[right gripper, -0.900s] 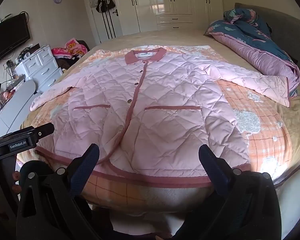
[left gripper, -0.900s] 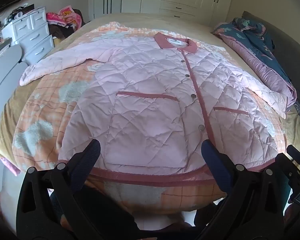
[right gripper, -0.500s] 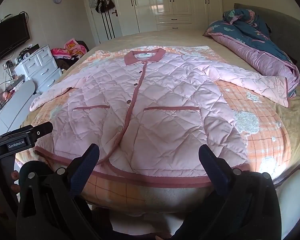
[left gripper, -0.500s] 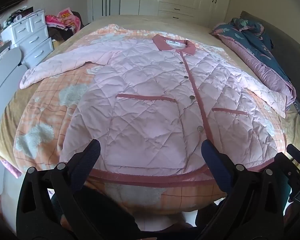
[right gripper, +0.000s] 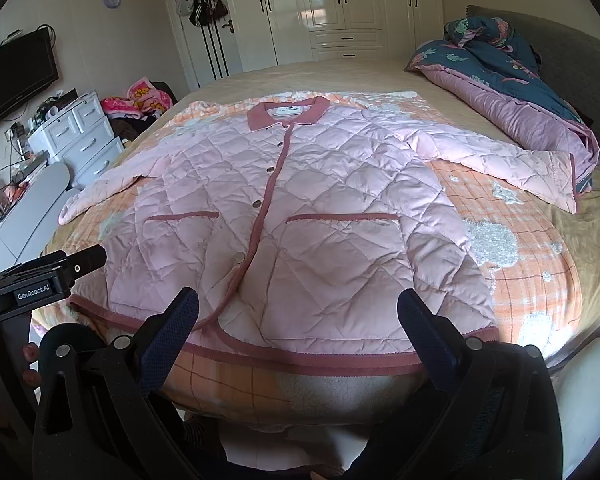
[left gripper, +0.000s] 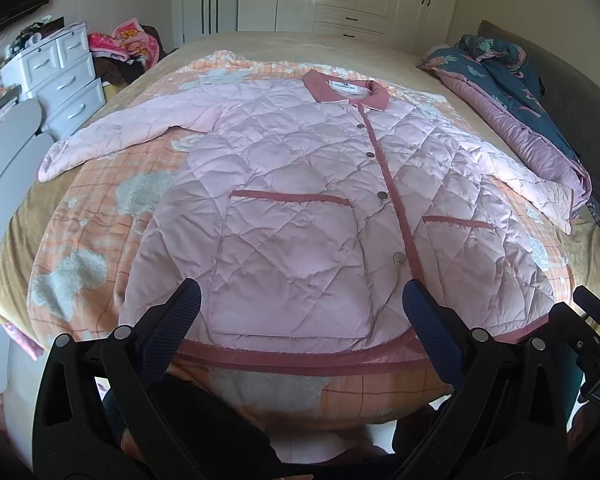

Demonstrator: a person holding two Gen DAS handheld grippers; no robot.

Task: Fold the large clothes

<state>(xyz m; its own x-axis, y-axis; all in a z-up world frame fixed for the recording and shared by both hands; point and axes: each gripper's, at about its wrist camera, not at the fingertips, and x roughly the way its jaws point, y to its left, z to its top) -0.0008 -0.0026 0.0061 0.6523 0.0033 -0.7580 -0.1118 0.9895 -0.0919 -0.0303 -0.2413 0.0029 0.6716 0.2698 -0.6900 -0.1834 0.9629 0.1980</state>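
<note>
A pink quilted jacket [left gripper: 300,200] [right gripper: 300,208] with dark pink trim lies buttoned and spread flat on the bed, collar at the far end and both sleeves stretched out sideways. Its hem runs along the near edge of the bed. My left gripper [left gripper: 300,312] hovers open above the hem's left half, with nothing between its fingers. My right gripper [right gripper: 298,312] hangs open over the hem's right half, also holding nothing. The left gripper's body [right gripper: 40,284] shows at the left edge of the right wrist view.
An orange checked blanket [left gripper: 100,208] lies under the jacket on the beige bed. A rolled blue and purple duvet [right gripper: 500,92] sits along the bed's right side. White drawers [left gripper: 60,80] and piled clothes stand to the left; wardrobes [right gripper: 340,8] line the far wall.
Both views have crept slightly nearer to the jacket's hem. Both grippers stay open and the jacket has not moved.
</note>
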